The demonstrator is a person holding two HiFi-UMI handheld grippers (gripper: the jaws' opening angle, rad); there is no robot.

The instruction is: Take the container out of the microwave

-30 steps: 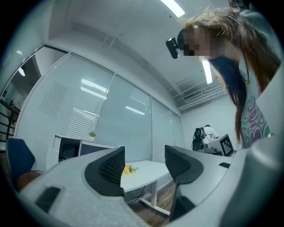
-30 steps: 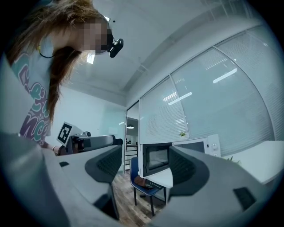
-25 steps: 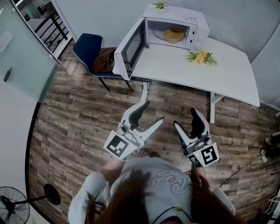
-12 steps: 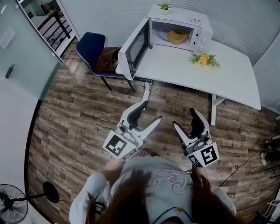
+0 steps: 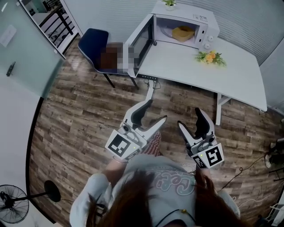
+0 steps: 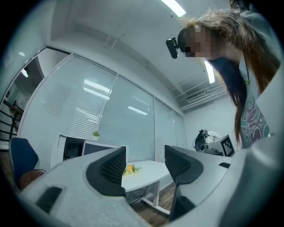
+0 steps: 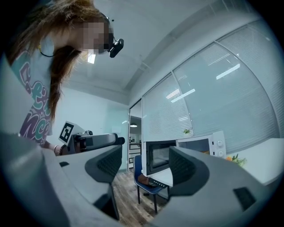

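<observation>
A white microwave (image 5: 202,23) stands at the far end of a white table (image 5: 230,75), its door (image 5: 139,45) swung open to the left. Inside it sits a yellow container (image 5: 183,33). My left gripper (image 5: 152,114) and right gripper (image 5: 191,119) hover over the wooden floor, well short of the table, both open and empty. In the right gripper view the microwave (image 7: 202,144) and its open door (image 7: 158,157) show between and beyond the jaws. The left gripper view shows the microwave (image 6: 73,148) at the left and the table (image 6: 146,170) between the jaws.
A blue chair (image 5: 94,44) stands left of the open door, with something blurred on its seat. Yellow flowers (image 5: 211,57) lie on the table right of the microwave; a small plant (image 5: 169,2) sits on its top. A fan (image 5: 11,206) stands at the lower left.
The table and microwave have slid slightly right and up in the head view as the person shifted. Both grippers stay open and hold about the same pose.
</observation>
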